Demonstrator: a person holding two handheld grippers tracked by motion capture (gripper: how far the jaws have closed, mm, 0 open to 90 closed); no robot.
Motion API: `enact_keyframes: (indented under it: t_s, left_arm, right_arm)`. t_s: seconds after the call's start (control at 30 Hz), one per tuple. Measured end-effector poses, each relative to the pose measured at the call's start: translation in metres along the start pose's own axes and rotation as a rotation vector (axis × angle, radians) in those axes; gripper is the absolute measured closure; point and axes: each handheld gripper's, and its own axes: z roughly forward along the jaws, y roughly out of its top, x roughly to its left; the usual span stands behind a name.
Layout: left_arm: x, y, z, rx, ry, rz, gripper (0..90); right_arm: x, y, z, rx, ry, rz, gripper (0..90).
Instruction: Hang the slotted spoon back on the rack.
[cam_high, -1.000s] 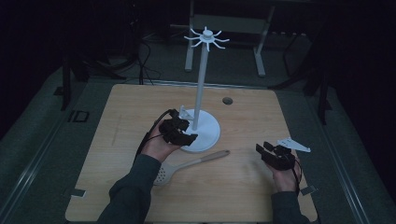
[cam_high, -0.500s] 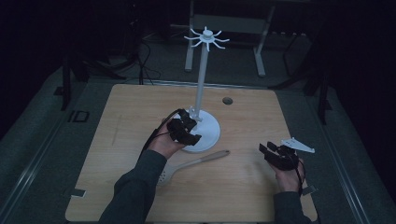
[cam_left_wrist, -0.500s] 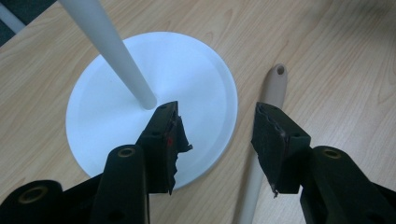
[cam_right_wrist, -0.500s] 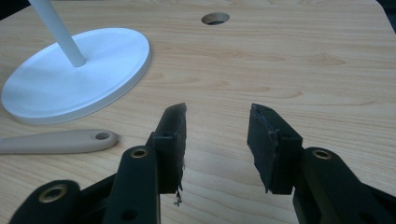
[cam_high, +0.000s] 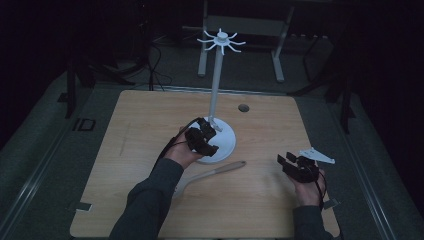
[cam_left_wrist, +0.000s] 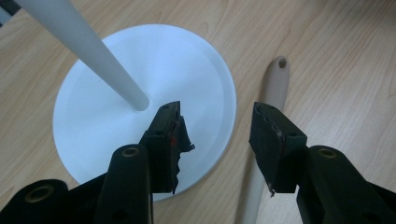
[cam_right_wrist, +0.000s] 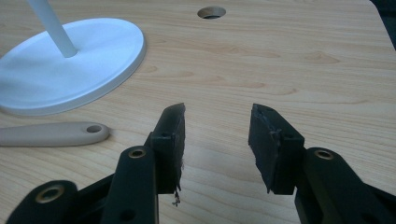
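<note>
**Two hand-held grippers at a white hook stand on a wooden table**

The left gripper (cam_left_wrist: 217, 133) hangs over the near edge of the stand's round white base (cam_left_wrist: 140, 93), its jaws set wide apart with nothing between them. One jaw lies above the disc, just short of the foot of the white pole (cam_left_wrist: 88, 51); the other lies beyond the disc's rim, above the beige handle (cam_left_wrist: 268, 112) of a utensil lying flat on the table (cam_left_wrist: 336, 56). Whether the jaws touch the base cannot be told.

The right gripper (cam_right_wrist: 217, 140) is low over bare wood, its jaws likewise wide and empty. Ahead and to one side of them lie the base (cam_right_wrist: 70, 70) and the handle's holed end (cam_right_wrist: 53, 134); a round hole in the tabletop (cam_right_wrist: 211, 12) lies farther ahead.

From the high view, the stand (cam_high: 216, 90) rises upright to a crown of hooks (cam_high: 221, 41). The two grippers are well apart.
</note>
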Motion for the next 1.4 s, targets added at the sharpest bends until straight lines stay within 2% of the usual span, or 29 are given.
enact_keyframes:
  t_s: [0.3, 0.37, 0.63, 1.17, 1.4]
  left_arm:
    - [0.0, 0.001, 0.011, 0.048, -0.005, 0.026, 54.0]
    - [-0.001, 0.001, 0.012, 0.05, -0.005, 0.021, 54.5]
    - [-0.002, -0.001, 0.029, 0.127, -0.021, 0.048, 54.8]
    - [-0.007, -0.002, 0.044, 0.169, -0.054, 0.059, 55.6]
    - [-0.011, -0.003, 0.051, 0.196, -0.088, 0.071, 58.3]
  right_arm:
    - [0.002, 0.0, 0.001, 0.015, -0.02, -0.027, 55.2]
    - [0.002, 0.0, 0.001, 0.015, -0.02, -0.027, 55.1]
    - [0.003, -0.001, 0.001, 0.027, -0.039, -0.03, 54.6]
    - [0.002, -0.002, 0.001, 0.037, -0.045, -0.029, 54.4]
    - [0.002, -0.002, 0.001, 0.039, -0.045, -0.027, 54.4]
